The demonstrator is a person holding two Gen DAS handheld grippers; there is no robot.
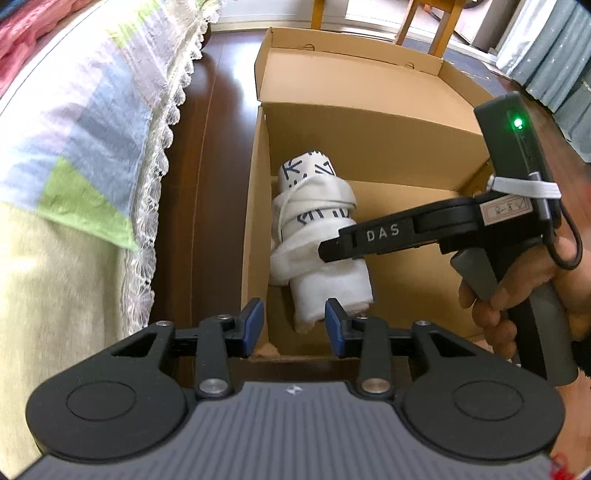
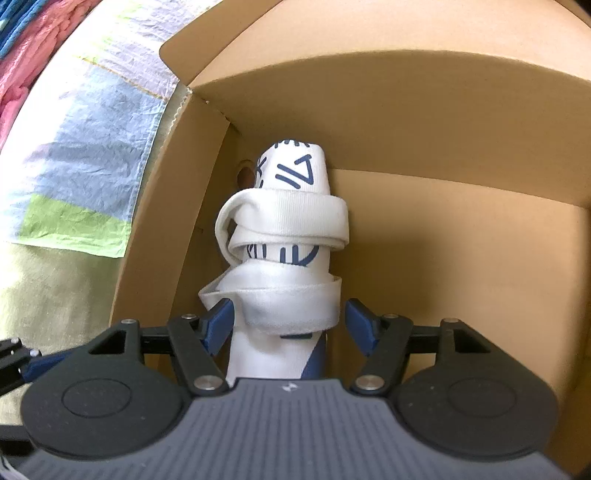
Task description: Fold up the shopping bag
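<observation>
1. Rolled shopping bag (image 2: 284, 236): lower end hidden behind the right claw (image 2: 291, 325) body in the right wrist view; can't tell if the blue pads (image 2: 218, 325) touch the cloth or just flank it.
2. Left wrist view: the right claw (image 1: 332, 251) tip covers part of the bag (image 1: 317, 229); contact can't be judged, jaw gap not visible from the side.
3. Bag print: blue marks only partly showing under the wrapped straps, unreadable.
4. Cardboard box (image 1: 369, 140): near wall hidden behind the left claw (image 1: 293, 325) body; right side cut off by the person's hand (image 1: 517, 295).
5. Bedspread (image 1: 74, 129): blurred, runs off the frame at left.
6. Wooden chair legs (image 1: 424, 26): cut off at the top edge.
</observation>
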